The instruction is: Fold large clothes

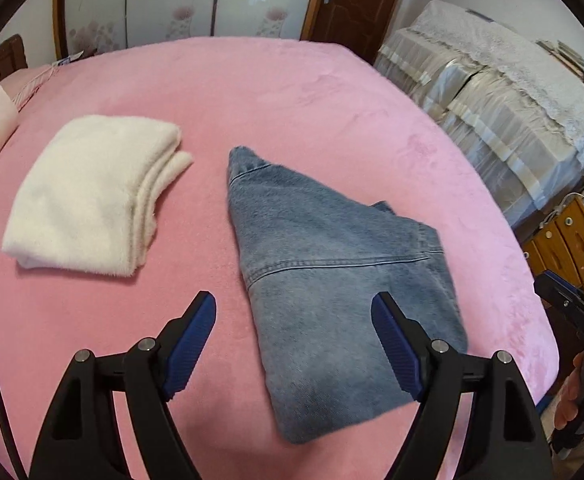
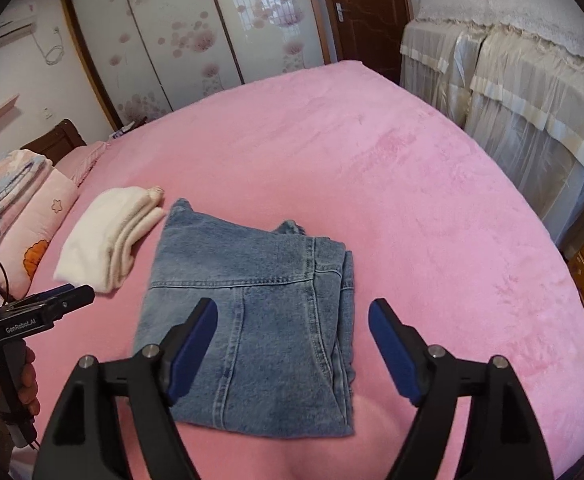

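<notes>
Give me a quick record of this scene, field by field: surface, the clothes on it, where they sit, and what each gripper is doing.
surface: pink blanket covering the bed
garment 1: denim garment, folded into a compact rectangle
garment 2: white fluffy garment, folded, lying to the left of the denim, apart from it
left gripper: open, empty, above the denim's near edge
right gripper: open, empty, above the denim
background: floral sliding doors, brown door
</notes>
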Motion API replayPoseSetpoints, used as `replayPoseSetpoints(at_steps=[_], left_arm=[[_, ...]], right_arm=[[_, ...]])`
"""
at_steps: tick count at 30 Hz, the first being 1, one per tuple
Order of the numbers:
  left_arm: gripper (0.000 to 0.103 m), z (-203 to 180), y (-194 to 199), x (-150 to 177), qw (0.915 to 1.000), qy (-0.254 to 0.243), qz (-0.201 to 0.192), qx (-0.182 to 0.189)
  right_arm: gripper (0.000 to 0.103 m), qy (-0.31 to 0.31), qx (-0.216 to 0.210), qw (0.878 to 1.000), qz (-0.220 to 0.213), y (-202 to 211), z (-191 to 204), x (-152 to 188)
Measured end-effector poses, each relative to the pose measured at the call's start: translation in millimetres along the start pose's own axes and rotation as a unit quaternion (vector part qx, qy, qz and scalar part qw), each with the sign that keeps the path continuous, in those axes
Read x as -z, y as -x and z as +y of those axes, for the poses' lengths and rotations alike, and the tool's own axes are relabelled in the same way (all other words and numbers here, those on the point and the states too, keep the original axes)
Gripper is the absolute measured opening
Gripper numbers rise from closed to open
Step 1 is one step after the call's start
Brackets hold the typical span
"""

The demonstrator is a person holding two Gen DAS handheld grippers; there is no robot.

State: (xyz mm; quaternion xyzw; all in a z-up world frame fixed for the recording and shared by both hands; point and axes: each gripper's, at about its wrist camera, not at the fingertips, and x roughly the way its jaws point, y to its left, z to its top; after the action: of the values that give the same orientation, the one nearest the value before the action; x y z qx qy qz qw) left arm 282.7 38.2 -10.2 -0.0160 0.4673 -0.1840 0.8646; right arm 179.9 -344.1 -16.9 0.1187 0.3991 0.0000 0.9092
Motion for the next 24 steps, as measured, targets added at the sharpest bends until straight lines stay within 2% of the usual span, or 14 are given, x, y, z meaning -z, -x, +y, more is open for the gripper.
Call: replayPoseSetpoints(at_steps=[6,9,11,13,17,22,24], left_arm=[[0.079,-14.6,20.4,14.4,0.9995,-0.026,-0.008,0.019],[0.079,-16.6,18.6,24.1,0.9989,-0.025,0.013,0.039],[0.079,-14.4,12.2,32.3,0.9973,-0.017,0.04,0.06],[0.079,-11.6,2.7,38.6,0.9943,-0.011,0.068,0.082],[0.079,1.0,-24.8,49.6,0.9906,0.015,0.107,0.083],[0.079,15.8,-59.1,59.1,0.9835,0.039,0.131,0.119],[0.079,18.5,-73.6,60.1,0.9799,0.044,0.136,0.139]], right_arm=[[0.079,-0.004,-0.056,0.998,-0.032,25.7,4.1,6.3],[0.079,0.014,-0.049,0.996,-0.071,39.4,8.2,11.5],[0.079,0.018,-0.065,0.995,-0.075,43.7,8.4,14.4],[0.079,0.01,-0.083,0.995,-0.055,41.3,3.9,16.5],[0.079,0.008,-0.088,0.996,-0.014,25.3,-4.0,24.2],[0.079,0.018,-0.067,0.997,0.018,-6.5,-18.5,37.7],[0.079,0.006,-0.08,0.996,0.043,-25.5,-31.0,42.9]])
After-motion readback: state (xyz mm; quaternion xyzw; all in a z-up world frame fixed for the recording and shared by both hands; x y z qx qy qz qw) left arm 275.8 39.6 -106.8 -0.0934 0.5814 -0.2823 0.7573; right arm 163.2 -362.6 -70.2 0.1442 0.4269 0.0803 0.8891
